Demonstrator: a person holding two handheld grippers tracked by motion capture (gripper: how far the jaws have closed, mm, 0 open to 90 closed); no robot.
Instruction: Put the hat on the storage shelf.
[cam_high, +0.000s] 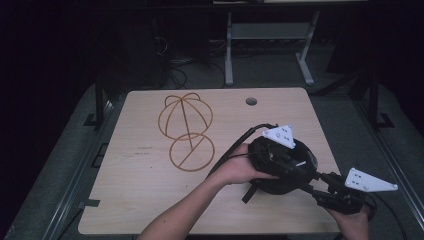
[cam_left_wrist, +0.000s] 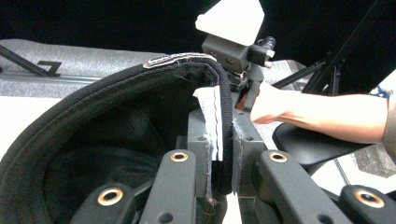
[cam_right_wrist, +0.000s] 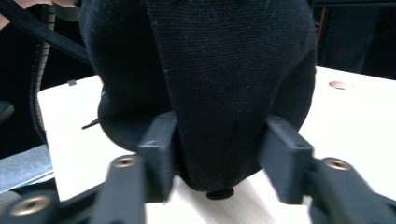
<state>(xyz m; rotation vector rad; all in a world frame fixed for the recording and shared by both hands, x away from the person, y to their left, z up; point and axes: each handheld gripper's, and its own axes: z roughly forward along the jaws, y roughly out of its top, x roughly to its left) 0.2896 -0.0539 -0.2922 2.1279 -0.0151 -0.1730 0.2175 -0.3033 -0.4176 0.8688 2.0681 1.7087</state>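
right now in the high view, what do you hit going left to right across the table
wire stand → left hand → black cap → right gripper, at the cap's right edge → right hand. The left gripper sits over the cap, so it has no place in the order.

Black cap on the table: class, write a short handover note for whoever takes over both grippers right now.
Left gripper: shut on the black cap, pinching its rim beside the white label.
Right gripper: jaws on either side of the cap's crown, pads pressing the fabric.
Cap: held between both grippers over the right part of the table.
Wire hat stand: lies on the table to the cap's left, untouched.
Done: cap gripped from two sides.
Left: probably moving the cap to the stand; keep both grips steady.
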